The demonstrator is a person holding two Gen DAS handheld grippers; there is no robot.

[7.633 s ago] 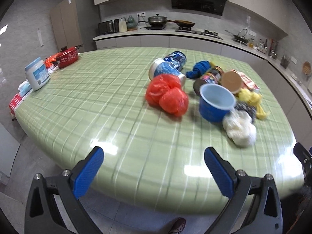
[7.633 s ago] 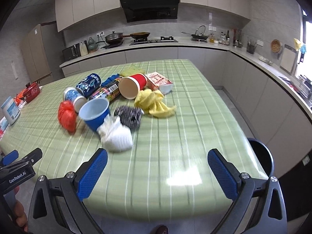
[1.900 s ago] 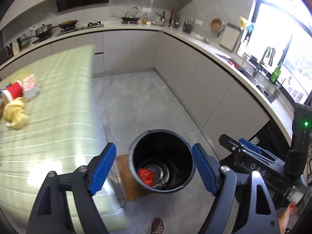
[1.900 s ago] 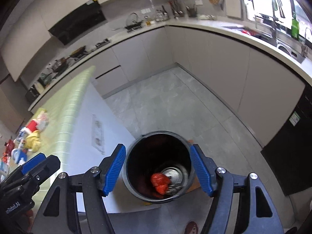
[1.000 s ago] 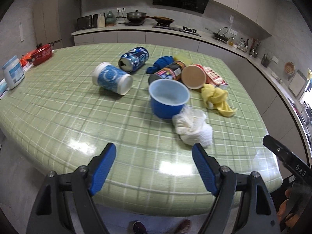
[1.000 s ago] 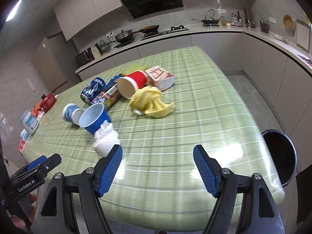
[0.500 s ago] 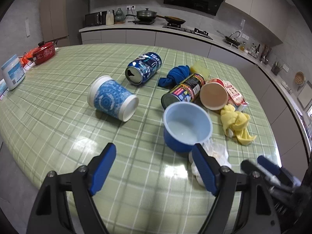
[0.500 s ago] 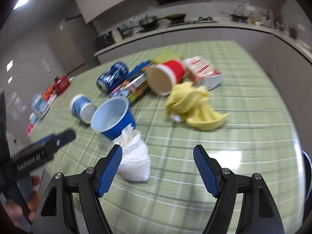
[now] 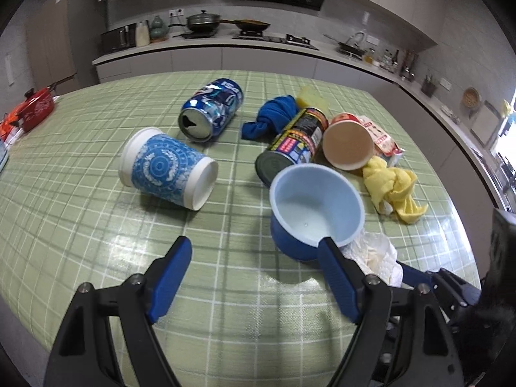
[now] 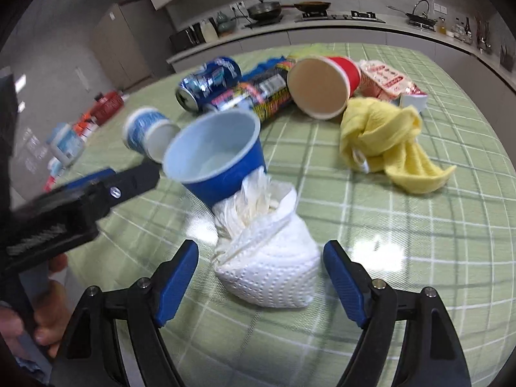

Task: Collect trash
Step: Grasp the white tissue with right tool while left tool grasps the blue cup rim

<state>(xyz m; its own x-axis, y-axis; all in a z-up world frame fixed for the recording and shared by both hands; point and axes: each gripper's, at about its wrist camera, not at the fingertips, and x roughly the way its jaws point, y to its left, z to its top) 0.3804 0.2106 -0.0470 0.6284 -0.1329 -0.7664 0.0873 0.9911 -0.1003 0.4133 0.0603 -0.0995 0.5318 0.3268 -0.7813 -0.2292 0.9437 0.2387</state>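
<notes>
Table: a green checked cloth covers it, and all the trash lies on this cloth.
Patterned cup: the blue and white paper cup lies on its side at the left, apart from the other things.
Soda can: the blue can lies on its side behind the patterned cup, with its open top toward me.
Blue cloth: a crumpled blue cloth lies to the right of the can, touching the dark tin.
Dark tin: the printed tin lies on its side just behind the blue cup.
My left gripper: my left gripper hangs low over the cloth with the jaws apart and nothing between them; its right finger is just in front of the blue cup.
Blue cup: the blue cup stands tilted, its mouth toward me, leaning on the paper.
Red cup: the red paper cup lies on its side, mouth toward me.
White paper: the crumpled white paper wad touches the blue cup.
My right gripper: my right gripper has its jaws apart, one on each side of the white paper, not pressing it.
Yellow cloth: the yellow cloth lies at the right, beside the red cup.
Snack packet: a red and white packet lies behind the yellow cloth.
</notes>
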